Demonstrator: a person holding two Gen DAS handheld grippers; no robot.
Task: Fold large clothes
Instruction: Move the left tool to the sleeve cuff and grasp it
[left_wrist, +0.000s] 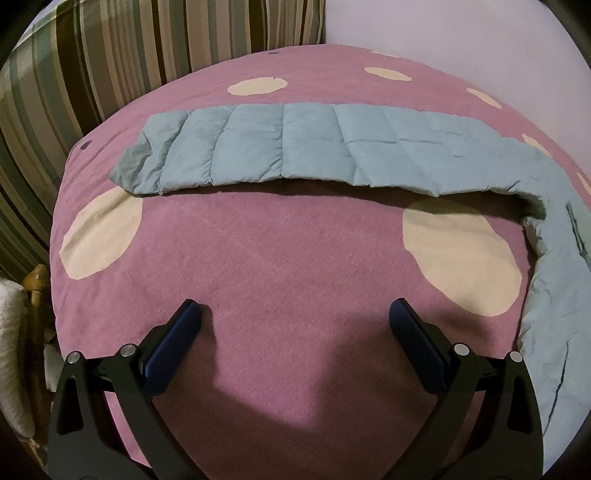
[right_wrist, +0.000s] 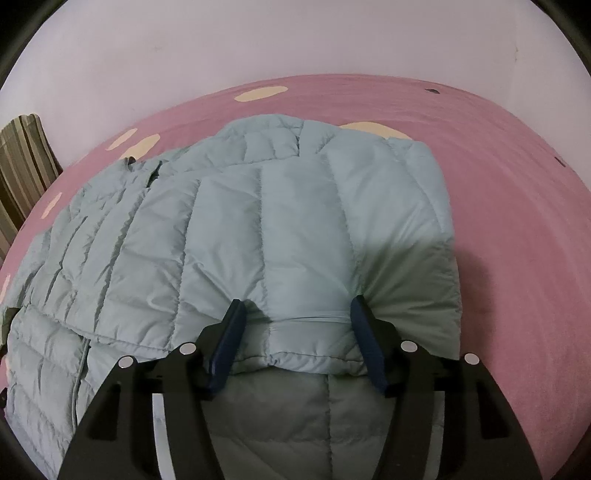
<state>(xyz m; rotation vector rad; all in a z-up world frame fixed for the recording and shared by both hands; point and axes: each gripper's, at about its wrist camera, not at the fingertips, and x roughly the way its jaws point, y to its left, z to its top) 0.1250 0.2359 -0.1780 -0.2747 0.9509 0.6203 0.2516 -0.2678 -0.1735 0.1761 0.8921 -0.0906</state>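
Note:
A light blue quilted puffer jacket (right_wrist: 258, 229) lies on a pink bed cover (right_wrist: 517, 221). In the left wrist view one sleeve (left_wrist: 295, 147) stretches flat across the bed, and the jacket body (left_wrist: 554, 314) runs down the right edge. My left gripper (left_wrist: 295, 317) is open and empty, low over the bare cover in front of the sleeve. My right gripper (right_wrist: 295, 314) is open, its jaws either side of a folded-over edge of the jacket (right_wrist: 306, 332), the fingers touching the cloth.
The pink cover has cream spots (left_wrist: 458, 254). A striped cushion (left_wrist: 92, 74) stands at the bed's back left, and a white wall (right_wrist: 295, 37) runs behind. A wooden chair part (left_wrist: 33, 295) shows at the left bed edge.

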